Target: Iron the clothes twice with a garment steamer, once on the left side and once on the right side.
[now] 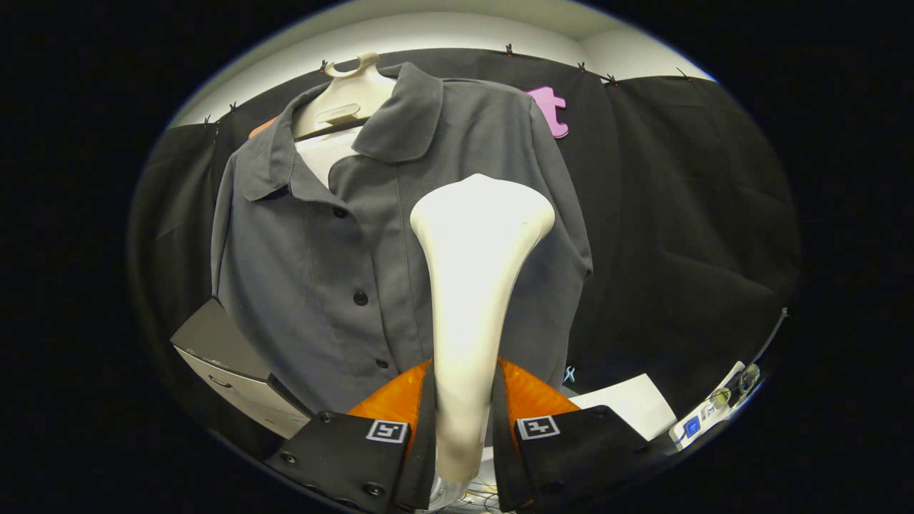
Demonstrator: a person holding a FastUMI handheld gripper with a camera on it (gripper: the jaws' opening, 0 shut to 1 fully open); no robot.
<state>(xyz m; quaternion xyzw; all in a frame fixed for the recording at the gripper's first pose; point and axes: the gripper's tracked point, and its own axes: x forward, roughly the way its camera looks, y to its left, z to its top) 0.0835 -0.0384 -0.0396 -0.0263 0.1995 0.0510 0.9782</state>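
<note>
Claw (463, 421) clamped tight on the white garment steamer (475, 285) at lower centre, its head up against the grey shirt (321, 271) hanging centre-left from the hanger (348, 93), and any slip in that narrow handle grip could twist the head off the fabric.

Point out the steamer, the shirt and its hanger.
garment steamer (475, 285): gripper view, white neck above the fingers.
grey shirt (300, 285): gripper view, front panel.
hanger (346, 93): gripper view, cream neck piece.
</note>
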